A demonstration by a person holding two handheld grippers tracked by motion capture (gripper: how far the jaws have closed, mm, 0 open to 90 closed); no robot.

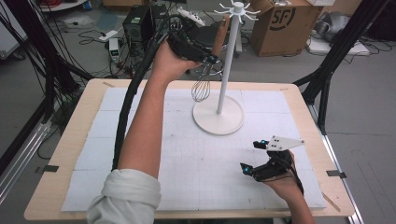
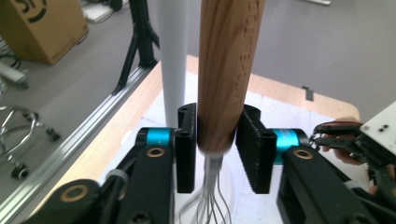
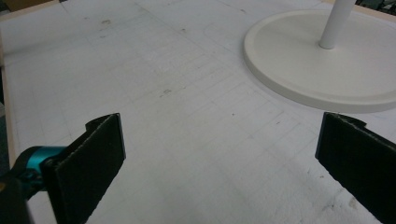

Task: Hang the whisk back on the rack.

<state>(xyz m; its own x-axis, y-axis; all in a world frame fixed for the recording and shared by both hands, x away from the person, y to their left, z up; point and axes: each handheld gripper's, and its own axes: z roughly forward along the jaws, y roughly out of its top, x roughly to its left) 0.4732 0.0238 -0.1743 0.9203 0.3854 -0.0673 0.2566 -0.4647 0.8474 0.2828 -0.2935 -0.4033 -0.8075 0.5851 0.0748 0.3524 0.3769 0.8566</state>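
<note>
A whisk with a wooden handle point(image 1: 220, 35) and wire loops point(image 1: 201, 88) hangs beside the pole of a white hook stand point(image 1: 224, 79), its handle top near the stand's upper arms. My left gripper point(image 1: 211, 58) is raised at the far side of the table. In the left gripper view its pads point(image 2: 186, 149) lie against both sides of the handle's lower end point(image 2: 224, 70), with the wires point(image 2: 208, 200) below. My right gripper point(image 1: 251, 156) rests low over the white mat at the front right. It is open, with nothing between its jaws point(image 3: 219, 163).
The stand's round base point(image 1: 218, 119) sits on the white gridded mat point(image 1: 187, 154) that covers the wooden table point(image 1: 70, 140). Behind the table lie a cardboard box point(image 1: 280, 25), cables and black tripod legs point(image 1: 331, 60). In the right gripper view the base point(image 3: 317, 70) lies ahead to the right.
</note>
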